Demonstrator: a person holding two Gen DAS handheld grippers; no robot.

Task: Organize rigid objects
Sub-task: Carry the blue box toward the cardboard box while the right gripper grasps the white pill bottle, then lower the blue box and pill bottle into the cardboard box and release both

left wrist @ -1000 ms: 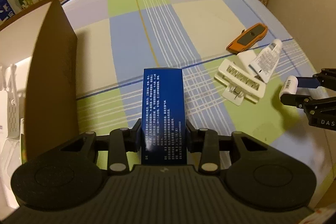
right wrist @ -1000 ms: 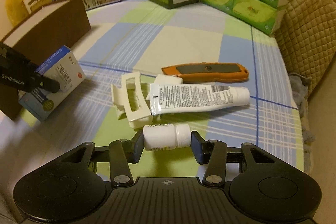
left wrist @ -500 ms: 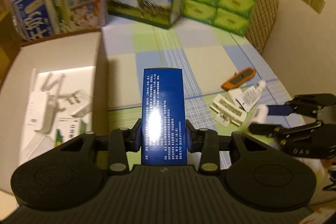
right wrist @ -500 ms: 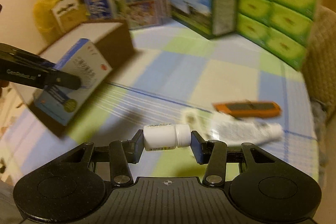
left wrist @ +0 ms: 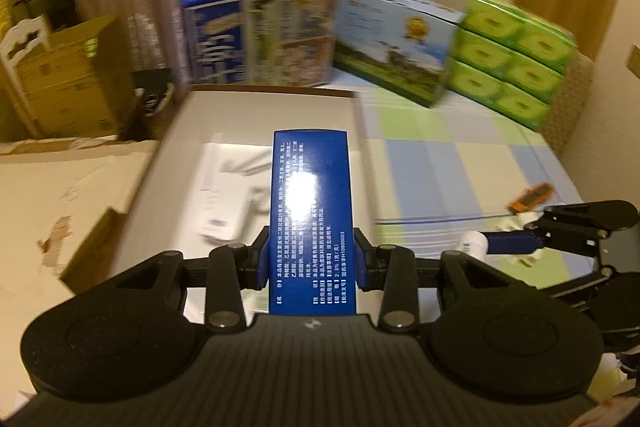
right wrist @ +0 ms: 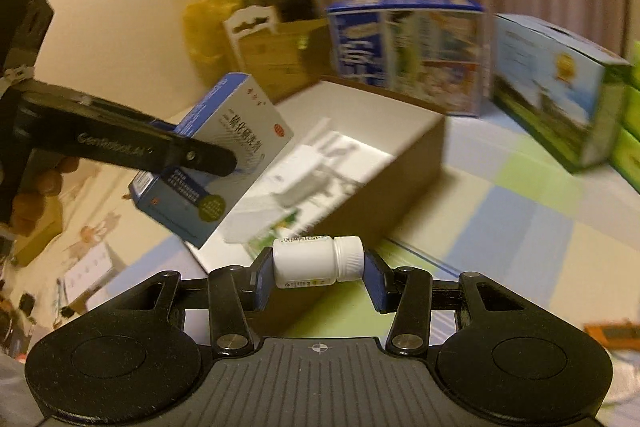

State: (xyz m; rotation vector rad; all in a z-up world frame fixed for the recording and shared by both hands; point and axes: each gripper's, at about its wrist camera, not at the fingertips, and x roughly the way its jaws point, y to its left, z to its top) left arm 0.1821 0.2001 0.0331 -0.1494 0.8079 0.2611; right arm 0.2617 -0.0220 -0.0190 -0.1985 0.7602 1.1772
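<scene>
over the open brown cardboard box (left wrist: 248,131) | left gripper (left wrist: 311,261) pinching blue rectangular carton (left wrist: 310,207), right gripper (right wrist: 318,277) pinching white plastic pill bottle (right wrist: 316,261) | step: carry | next: lower, release both inside

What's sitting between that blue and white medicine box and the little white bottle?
In the right wrist view, the open cardboard box lies between the medicine box and the white bottle, with blurred white items inside it.

Glossy blue carton (left wrist: 310,219), plastic bottle (right wrist: 318,261)
</scene>
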